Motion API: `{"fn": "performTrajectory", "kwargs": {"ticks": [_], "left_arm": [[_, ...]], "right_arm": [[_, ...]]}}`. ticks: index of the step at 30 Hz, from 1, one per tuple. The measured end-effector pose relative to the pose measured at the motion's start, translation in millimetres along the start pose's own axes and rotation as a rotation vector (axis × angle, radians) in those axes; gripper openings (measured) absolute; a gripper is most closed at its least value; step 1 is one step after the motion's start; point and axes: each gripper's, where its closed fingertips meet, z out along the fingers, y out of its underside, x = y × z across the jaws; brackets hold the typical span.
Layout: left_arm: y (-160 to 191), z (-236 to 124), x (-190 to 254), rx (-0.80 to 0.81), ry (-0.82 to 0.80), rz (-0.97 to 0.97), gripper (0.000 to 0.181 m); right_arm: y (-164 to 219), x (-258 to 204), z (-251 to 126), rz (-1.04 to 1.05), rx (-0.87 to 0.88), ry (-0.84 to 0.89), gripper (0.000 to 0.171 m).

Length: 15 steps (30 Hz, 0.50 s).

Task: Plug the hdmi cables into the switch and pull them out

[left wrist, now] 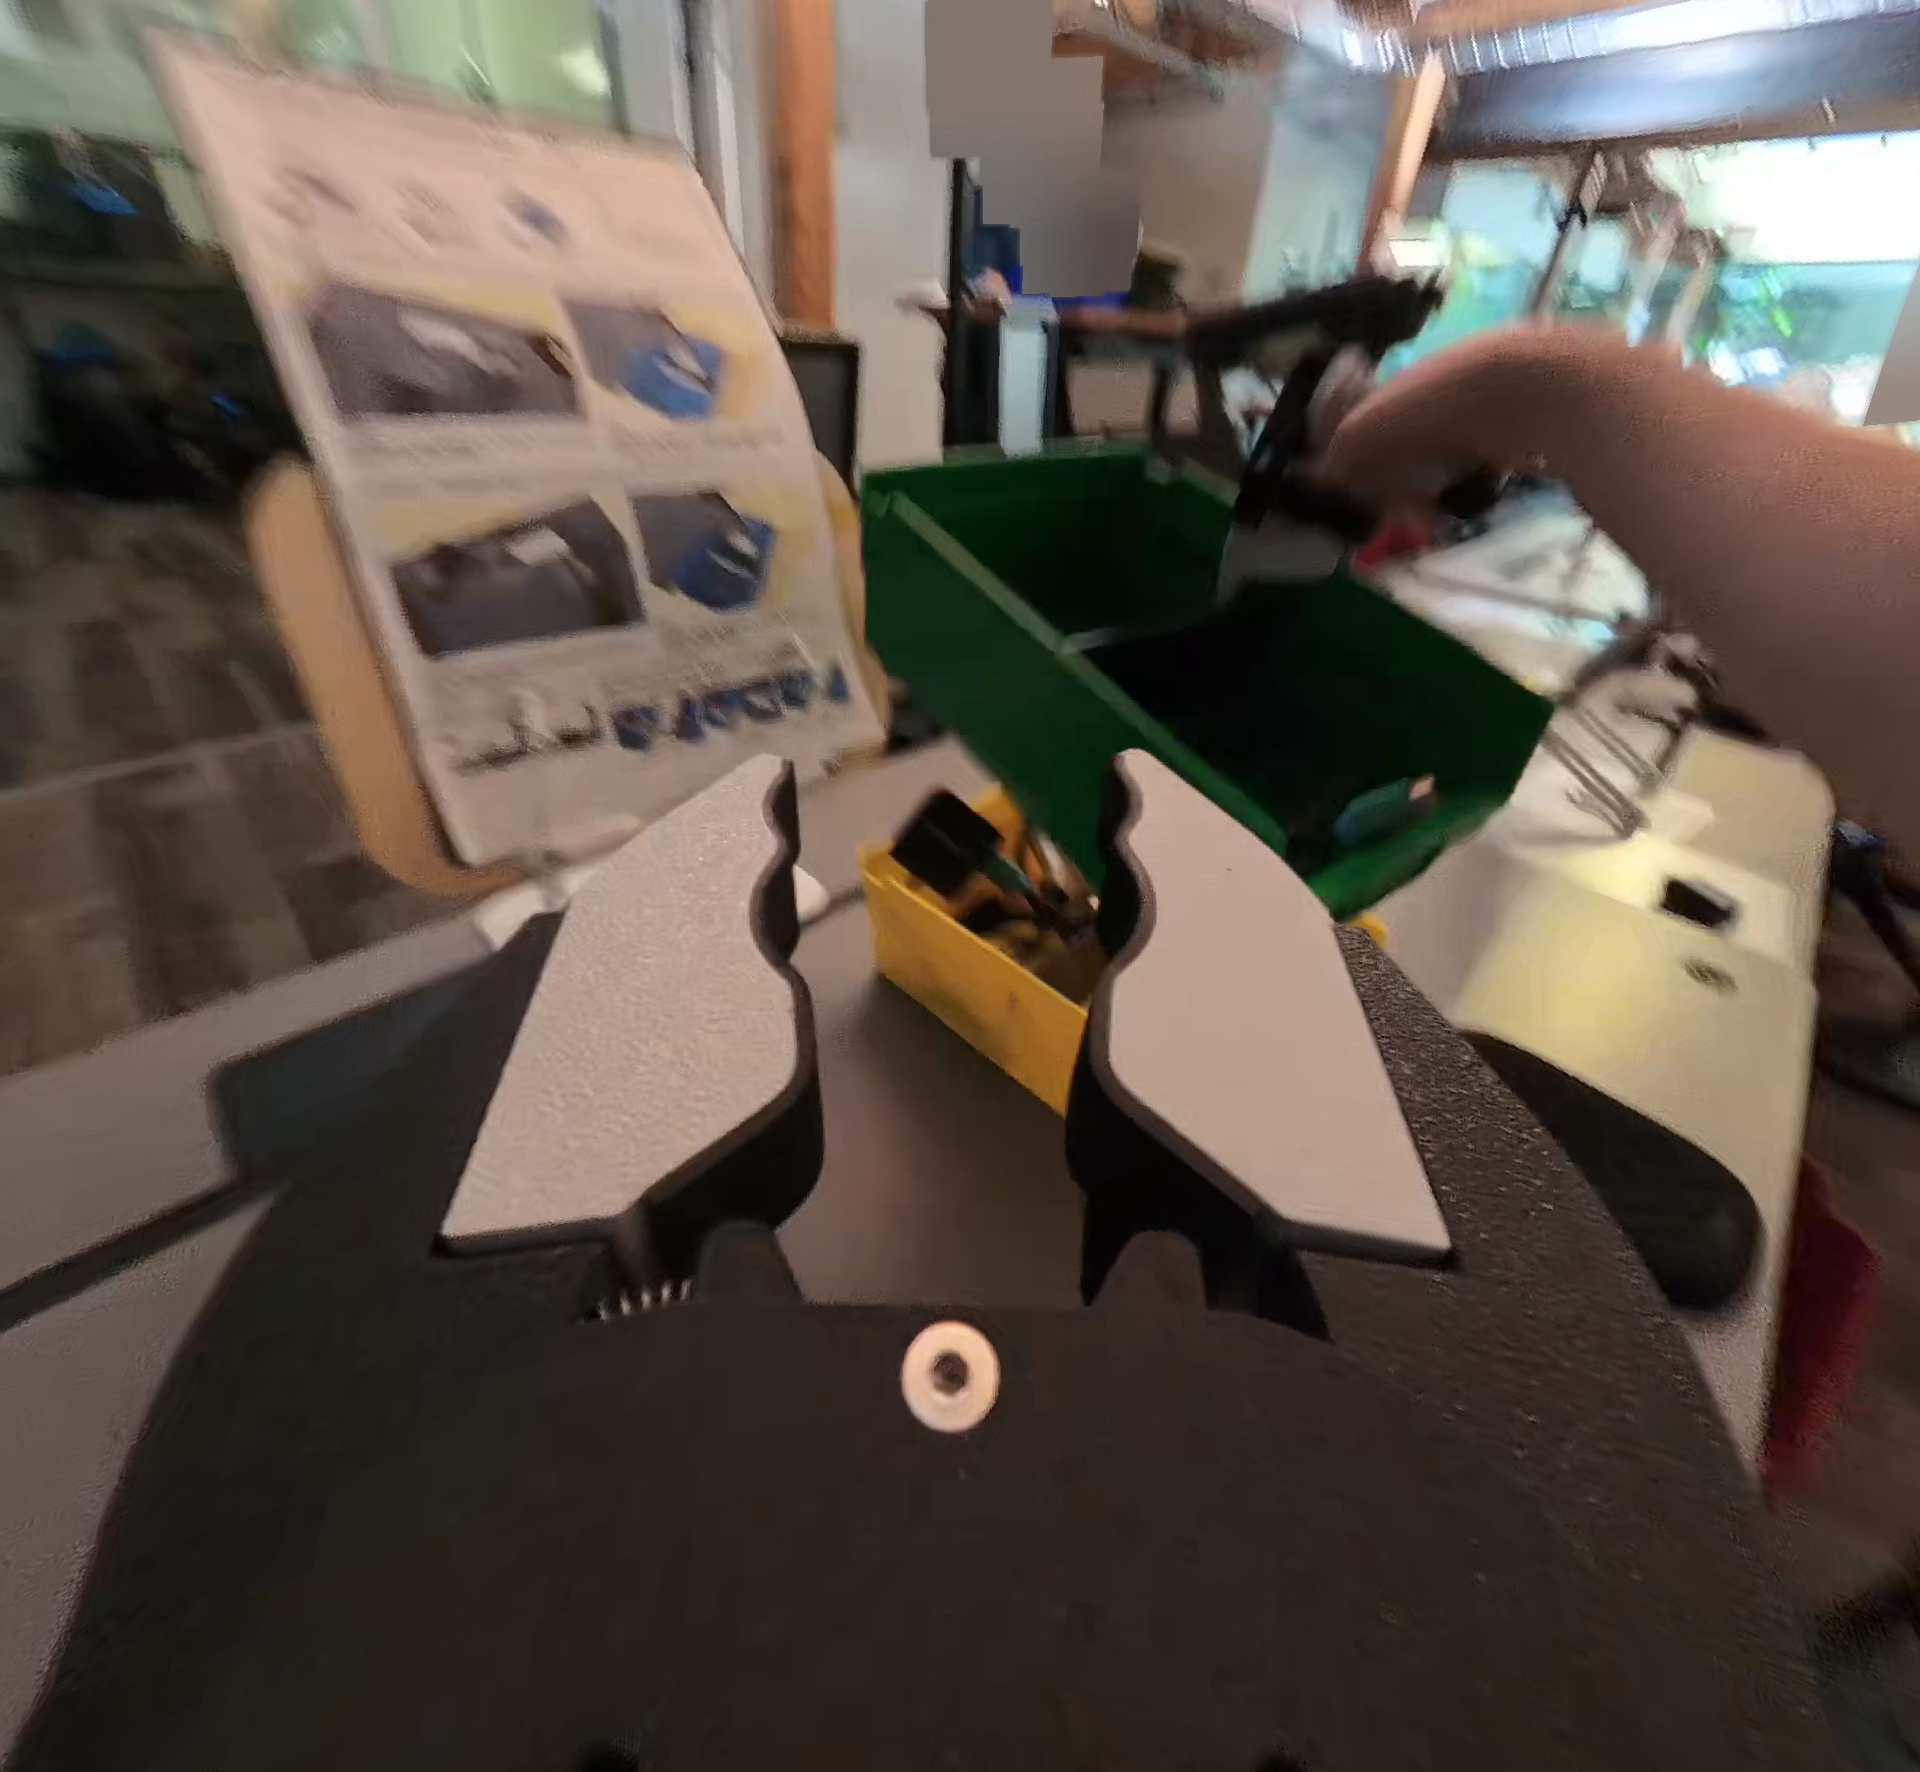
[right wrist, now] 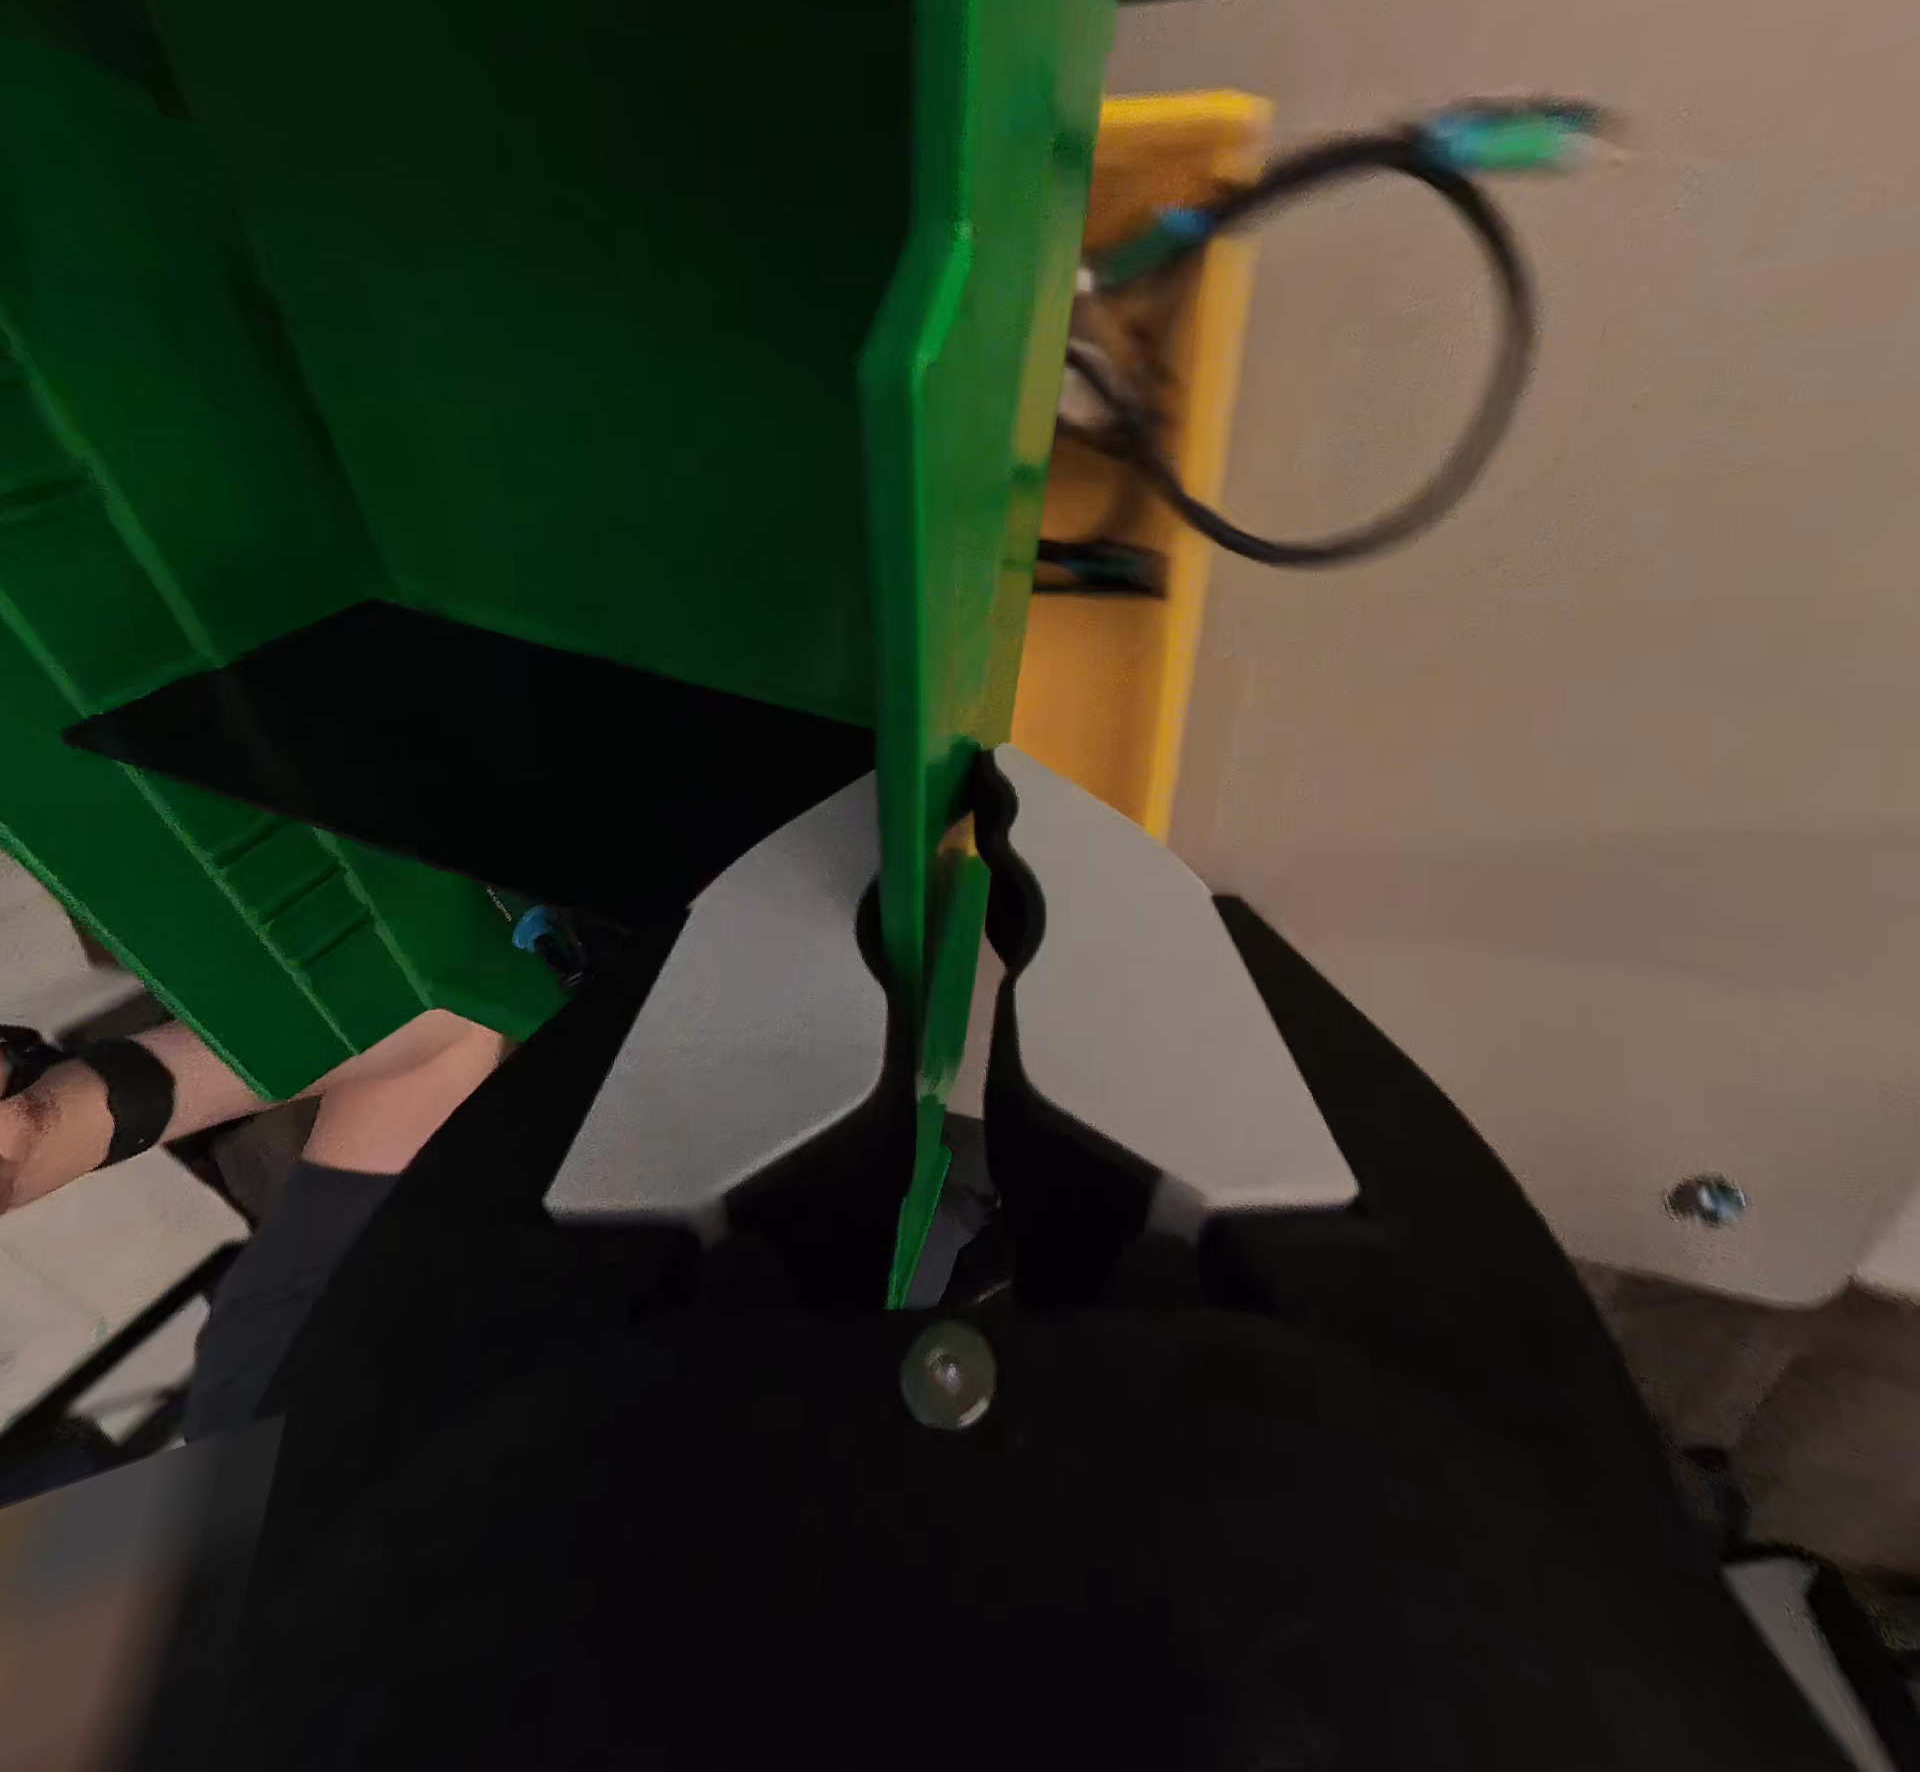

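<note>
Both grippers are up off the table. Over on the right, the right gripper [right wrist: 940, 891] is pinched tight on the side wall of a green bin [right wrist: 582, 288], its grey fingers [right wrist: 758, 995] pressed against either face of the thin plastic. That bin hangs tilted in the air, a dark divider across its inside, above a yellow bin [left wrist: 966, 984] that sits on the pale table [right wrist: 1558, 683]. From the left wrist view, the person's hand [left wrist: 1621, 475] is at the far rim of the green bin, working that tool.

Nearer me, the left gripper [left wrist: 951, 818] hovers with its fingers spread wide and nothing between them, pointed at the yellow bin. A black cable with blue-green plugs [right wrist: 1496, 340] loops out of the yellow bin and lies on the tabletop. More dark cables crowd the yellow bin. I cannot make out the switch. A printed sheet on a stand [left wrist: 540, 434] leans to the left.
</note>
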Motion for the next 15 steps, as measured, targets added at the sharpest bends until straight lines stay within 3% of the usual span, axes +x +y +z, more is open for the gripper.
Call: {"fn": "performTrajectory", "kwargs": {"ticks": [3, 8, 12, 15], "left_arm": [[50.8, 58.8, 32.4, -0.177, 0.229, -0.110, 0.050], [153.6, 130.1, 36.9, -0.488, 0.247, -0.238, 0.061], [201.7, 157.8, 44.8, -0.569, 0.240, -0.236, 0.057], [228.1, 168.2, 48.4, -0.668, 0.248, -0.293, 0.066]], "right_arm": [[43.6, 99.2, -17.5, 0.175, 0.020, 0.040, 0.009], [129.5, 230.8, -5.5, 0.366, -0.070, 0.098, 0.010], [163.2, 287.1, 24.5, 0.376, -0.122, 0.096, 0.011], [172.7, 307.0, 52.8, 0.343, -0.177, 0.072, 0.011]]}}
